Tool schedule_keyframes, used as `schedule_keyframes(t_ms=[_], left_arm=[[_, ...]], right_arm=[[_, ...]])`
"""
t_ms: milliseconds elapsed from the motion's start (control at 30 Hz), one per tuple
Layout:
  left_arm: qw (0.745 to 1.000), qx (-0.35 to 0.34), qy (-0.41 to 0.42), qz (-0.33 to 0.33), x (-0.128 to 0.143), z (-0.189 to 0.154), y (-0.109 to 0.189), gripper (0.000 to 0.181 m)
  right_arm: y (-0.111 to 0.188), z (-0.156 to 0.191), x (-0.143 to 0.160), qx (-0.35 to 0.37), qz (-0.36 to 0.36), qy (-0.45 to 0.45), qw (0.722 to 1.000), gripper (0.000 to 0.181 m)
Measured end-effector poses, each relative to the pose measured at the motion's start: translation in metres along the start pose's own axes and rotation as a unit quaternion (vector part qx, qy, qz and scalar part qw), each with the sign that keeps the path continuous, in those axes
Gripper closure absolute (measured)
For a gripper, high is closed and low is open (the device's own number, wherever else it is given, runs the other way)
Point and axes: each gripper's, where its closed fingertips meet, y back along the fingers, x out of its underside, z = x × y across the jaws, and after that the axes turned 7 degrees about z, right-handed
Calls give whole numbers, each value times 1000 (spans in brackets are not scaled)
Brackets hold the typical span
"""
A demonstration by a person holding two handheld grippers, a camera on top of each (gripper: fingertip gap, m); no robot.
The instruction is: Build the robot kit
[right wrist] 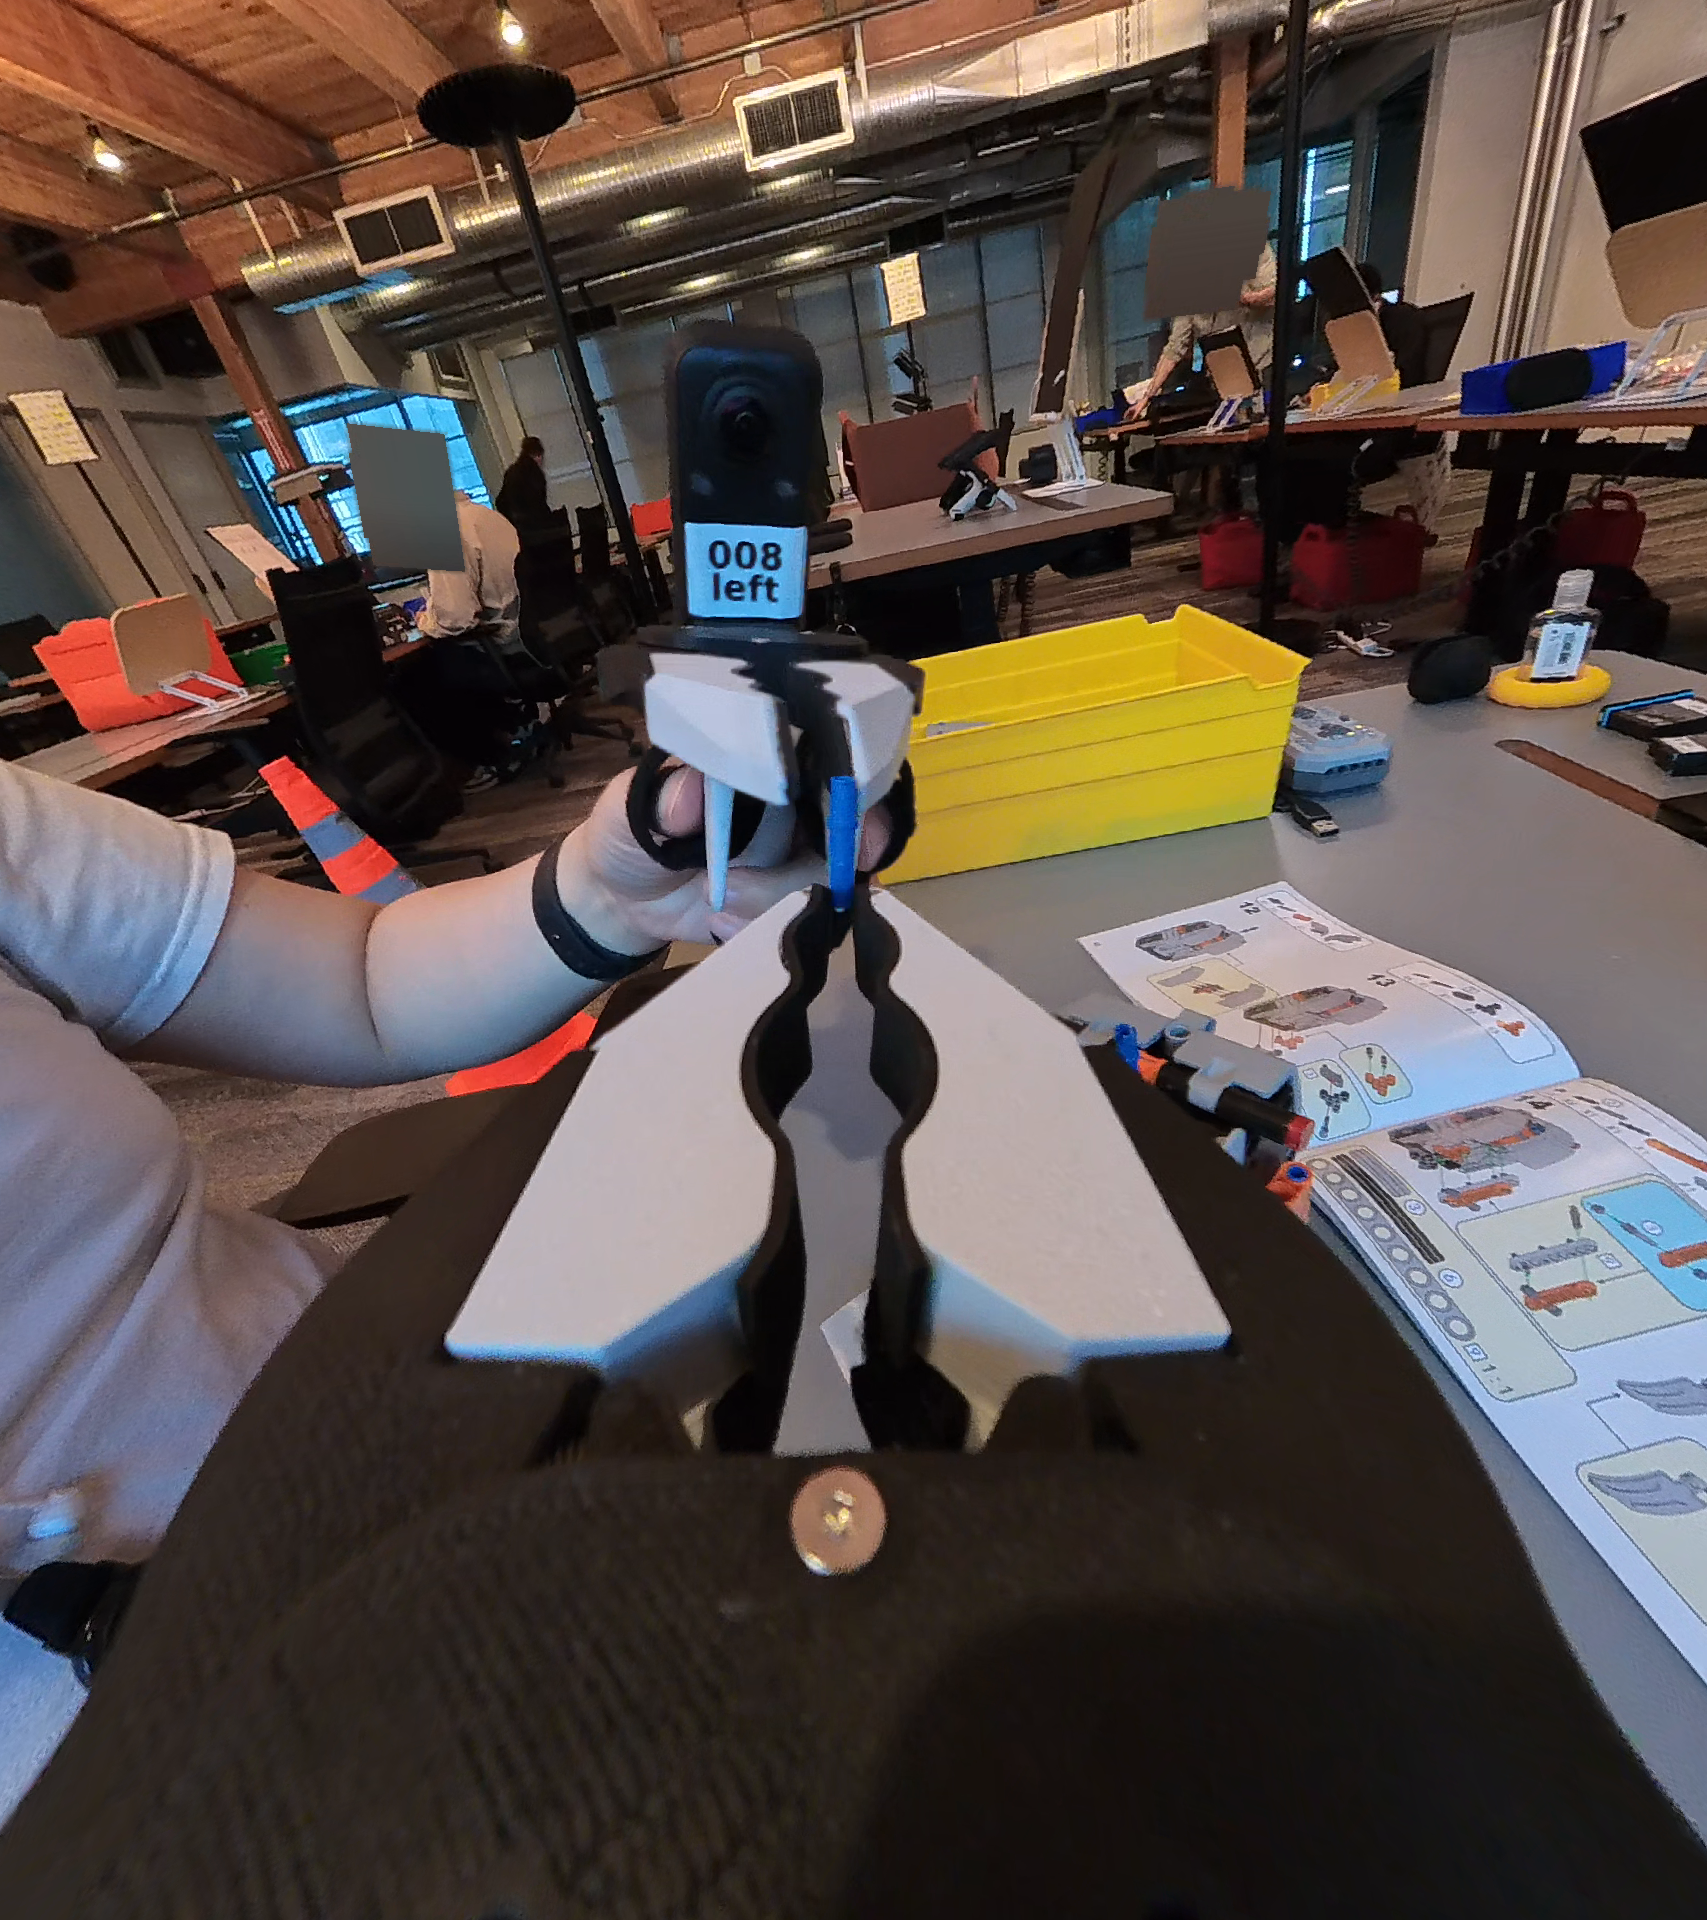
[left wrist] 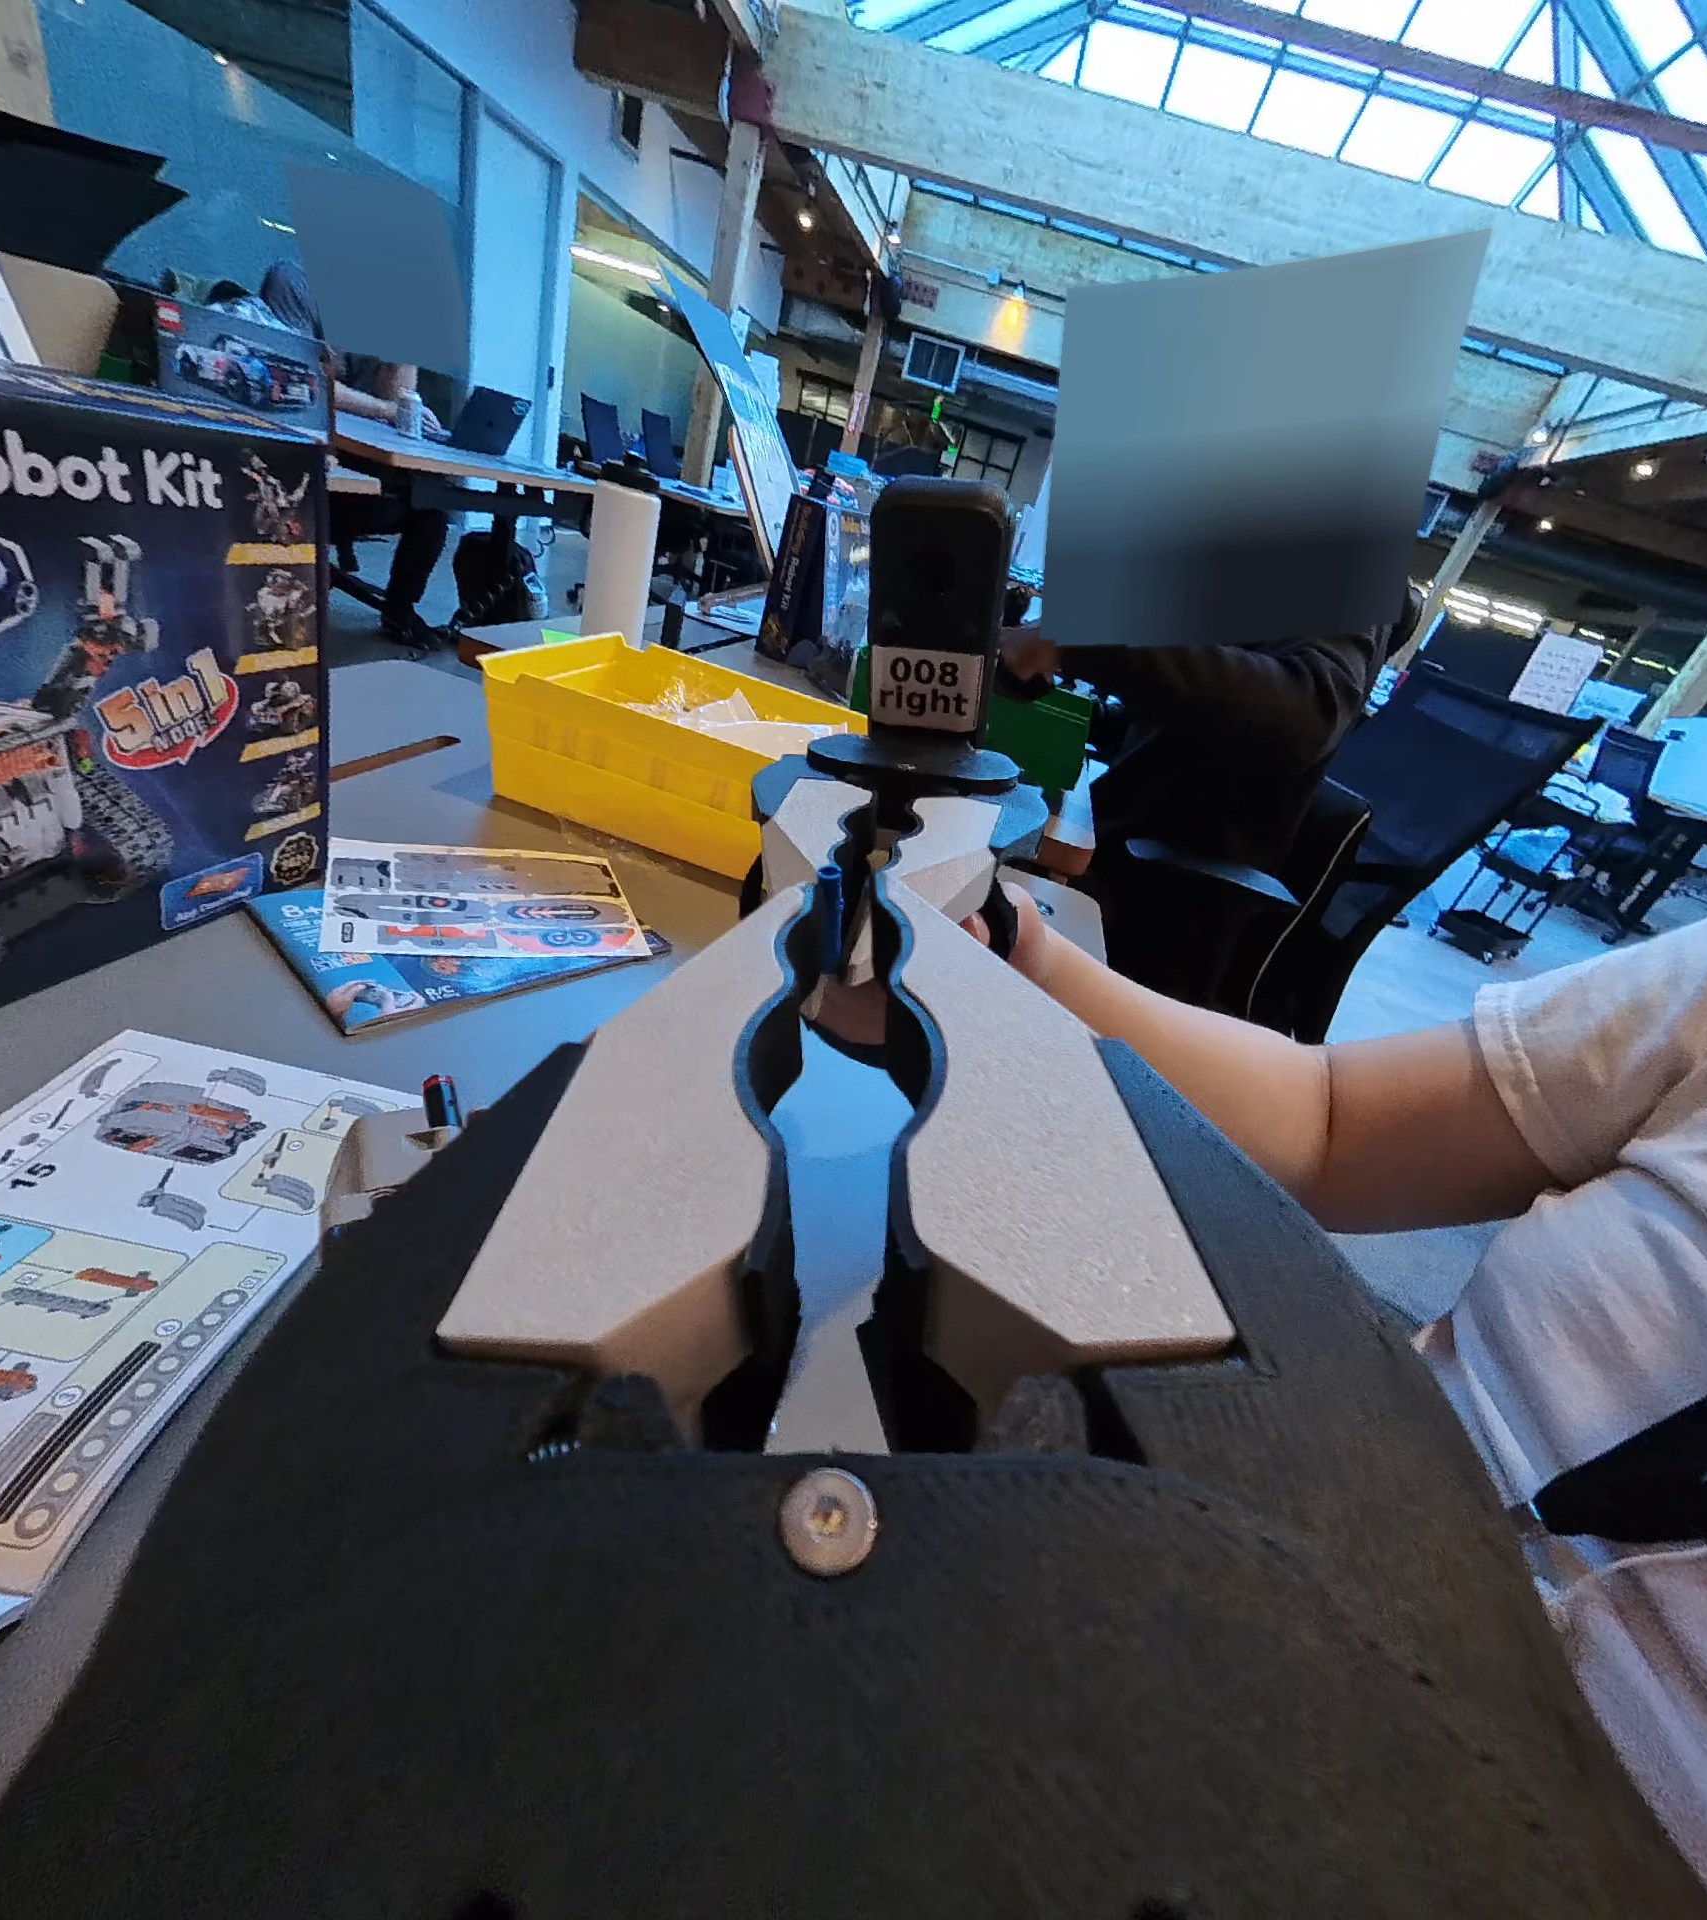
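A small blue pin (left wrist: 828, 920) stands upright between my two grippers, which face each other tip to tip above the grey table (left wrist: 537, 831). In the right wrist view my right gripper (right wrist: 833, 906) is shut on the lower end of the blue pin (right wrist: 841, 831). My left gripper (left wrist: 836, 914) has its jaws close around the same pin; whether they pinch it is unclear. The right gripper (left wrist: 870, 883) shows just beyond the left one, and the left gripper (right wrist: 802, 779) shows just beyond the right one. A hand holds each.
A toy robot box (left wrist: 101, 644) stands at the left. An open instruction booklet (right wrist: 1555, 1247), a partly built grey model (right wrist: 1213, 1081), a sticker sheet (left wrist: 475, 899) and a yellow bin (right wrist: 1088, 727) lie on the table. A person (left wrist: 1233, 748) sits behind it. Both grippers' tips are close together, under 4 cm apart.
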Motion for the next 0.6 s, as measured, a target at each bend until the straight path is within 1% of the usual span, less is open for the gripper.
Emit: schedule_keyframes(t_ms=[133,200,233,267,300,367,433,600], left_arm=[[1000,-5,-5,12,4,2,-1,181],[1000,-10,-8,19,6,4,-1,181],[1000,-18,-9,22,7,7,0,177],[999,-25,-10,23,7,9,1,170],[999,-26,-10,23,7,10,2,167],[1000,-15,-9,25,8,7,2,168],[999,-10,-10,29,10,5,1,179],[1000,-4,-2,23,11,5,1,177]], right_arm=[[-2,1,4,0,12,6,1000,180],[-2,0,6,3,17,6,1000,180],[-3,-1,7,2,18,5,1000,180],[-3,-1,8,0,19,3,1000,180],[-4,0,8,-1,20,3,1000,180],[-5,0,10,-2,24,7,1000,179],[-6,1,12,-1,30,8,1000,179],[-6,-1,12,1,26,4,1000,180]])
